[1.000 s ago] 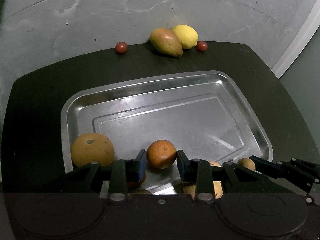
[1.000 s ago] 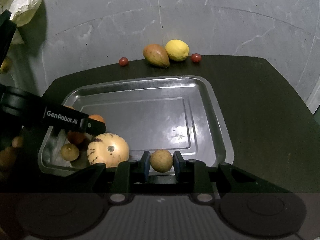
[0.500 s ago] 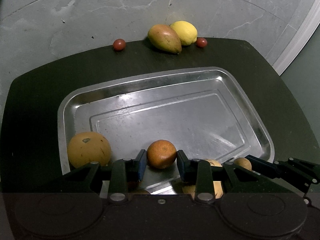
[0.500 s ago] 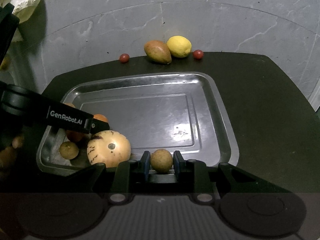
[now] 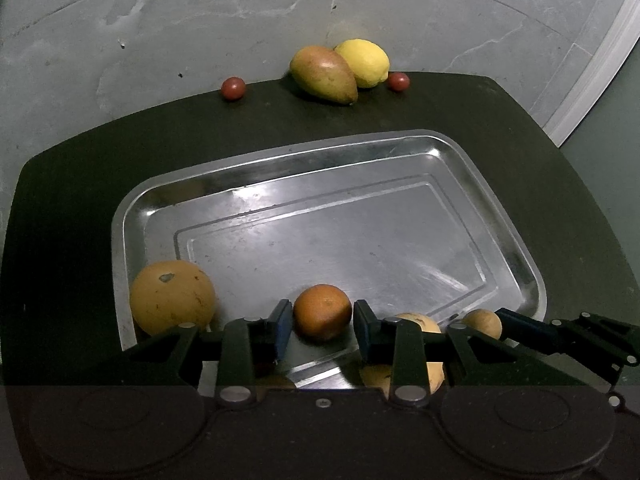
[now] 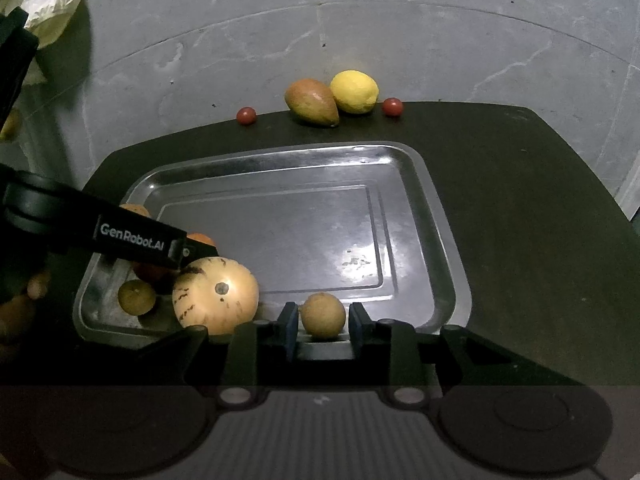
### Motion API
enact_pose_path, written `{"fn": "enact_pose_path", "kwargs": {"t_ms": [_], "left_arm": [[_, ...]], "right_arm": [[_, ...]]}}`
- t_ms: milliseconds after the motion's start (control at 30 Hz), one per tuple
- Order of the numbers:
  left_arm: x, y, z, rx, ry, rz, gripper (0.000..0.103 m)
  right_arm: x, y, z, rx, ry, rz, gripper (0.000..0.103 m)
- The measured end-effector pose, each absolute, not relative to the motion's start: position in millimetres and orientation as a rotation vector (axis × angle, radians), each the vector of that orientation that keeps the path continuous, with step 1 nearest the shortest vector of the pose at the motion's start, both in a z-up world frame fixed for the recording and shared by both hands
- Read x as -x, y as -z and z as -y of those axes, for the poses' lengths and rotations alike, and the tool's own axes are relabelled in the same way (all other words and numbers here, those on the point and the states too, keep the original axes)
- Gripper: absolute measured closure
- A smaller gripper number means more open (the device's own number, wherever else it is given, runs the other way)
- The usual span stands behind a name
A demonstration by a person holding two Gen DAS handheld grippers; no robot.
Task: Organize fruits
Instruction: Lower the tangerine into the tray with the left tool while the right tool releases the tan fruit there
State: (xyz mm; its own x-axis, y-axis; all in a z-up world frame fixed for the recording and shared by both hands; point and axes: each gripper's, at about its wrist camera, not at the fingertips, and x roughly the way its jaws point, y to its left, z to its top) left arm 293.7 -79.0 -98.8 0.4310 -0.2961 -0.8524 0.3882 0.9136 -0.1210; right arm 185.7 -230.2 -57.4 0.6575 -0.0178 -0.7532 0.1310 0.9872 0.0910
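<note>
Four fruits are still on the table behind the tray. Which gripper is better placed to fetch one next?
Neither is free: the left gripper has an orange between its fingers, the right gripper a small brown fruit. Both hang at the tray's near edge, about equally far from the mango.

Both fisheye views sit low and close at the near rim of the metal tray [image 5: 132, 216], looking forward across the dark bench [image 5: 540, 184] toward the grey wall. The left wrist camera looks from the tray's near-left part, the right wrist camera from the near-right (its view takes in the other tool's side). The 2 views share the tray, mango [image 6: 311, 102] and lemon [image 6: 354, 91].
</note>
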Motion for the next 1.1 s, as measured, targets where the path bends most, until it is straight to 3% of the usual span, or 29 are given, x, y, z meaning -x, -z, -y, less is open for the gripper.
{"fn": "enact_pose_path", "kwargs": {"t_ms": [367, 533, 633, 700, 900, 1100], "left_arm": [[-282.3, 78.9, 68.1, -0.08, 0.45, -1.007, 0.045], [-271.4, 64.3, 51.9, -0.065, 0.466, -0.979, 0.015], [-266.2, 58.8, 38.0, -0.061, 0.458, -0.969, 0.012], [-264.7, 57.5, 29.9, -0.062, 0.44, -0.975, 0.003], [-260.4, 52.5, -2.2, -0.089, 0.386, -0.996, 0.001], [-258.5, 48.3, -30.0, -0.127, 0.315, -1.029, 0.001]], "right_arm": [[-176.0, 46.2, 235.1, -0.144, 0.089, -0.827, 0.051], [-171.7, 38.7, 235.5, -0.154, 0.084, -0.827, 0.03], [-169.2, 35.9, 235.8, -0.173, 0.069, -0.834, 0.014], [-168.5, 34.1, 234.6, -0.174, 0.061, -0.843, 0.011], [-169.3, 33.9, 231.3, -0.164, 0.038, -0.89, 0.001], [-175.4, 37.6, 229.1, -0.132, 0.042, -0.958, 0.001]]}}
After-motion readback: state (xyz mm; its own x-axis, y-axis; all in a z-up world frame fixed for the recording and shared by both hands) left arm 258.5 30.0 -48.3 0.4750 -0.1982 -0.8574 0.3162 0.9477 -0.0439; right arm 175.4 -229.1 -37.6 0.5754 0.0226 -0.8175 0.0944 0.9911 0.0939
